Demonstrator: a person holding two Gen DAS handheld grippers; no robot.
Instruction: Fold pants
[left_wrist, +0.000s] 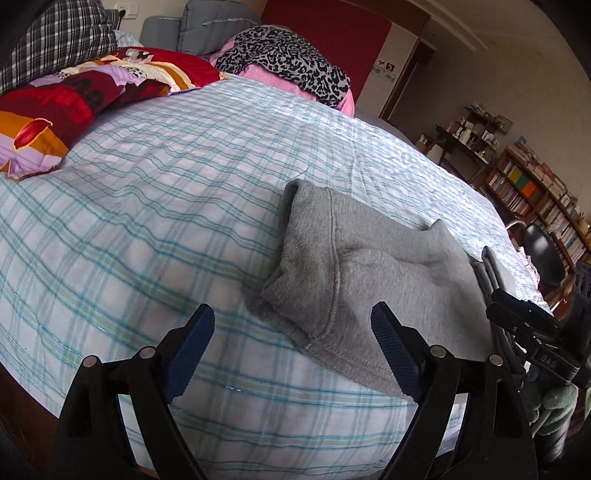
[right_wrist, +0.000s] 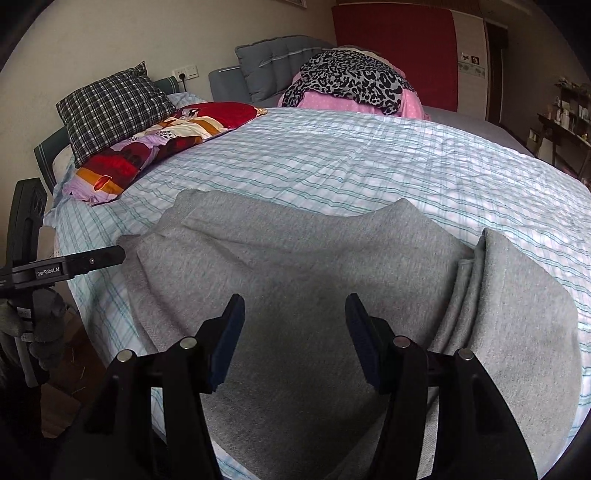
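Grey sweatpants (left_wrist: 369, 266) lie folded on the blue-checked bed sheet (left_wrist: 166, 206) near the bed's front edge. My left gripper (left_wrist: 293, 314) is open, its jaws wide apart and nothing between the pads; its right finger hangs over the pants' left end. In the right wrist view the pants (right_wrist: 314, 258) spread wide, with a folded layer (right_wrist: 517, 295) on the right. My right gripper (right_wrist: 295, 299) hovers open above the middle of the fabric, gripping nothing. The left gripper's side (right_wrist: 92, 260) shows at the pants' left edge, held by a gloved hand (right_wrist: 44, 325).
At the bed's far side lie a dark checked pillow (right_wrist: 110, 107), a red patterned pillow (right_wrist: 166, 144) and a leopard-print cloth on pink bedding (right_wrist: 354, 81). Bookshelves (left_wrist: 532, 195) and a black chair (left_wrist: 543, 254) stand to the right of the bed.
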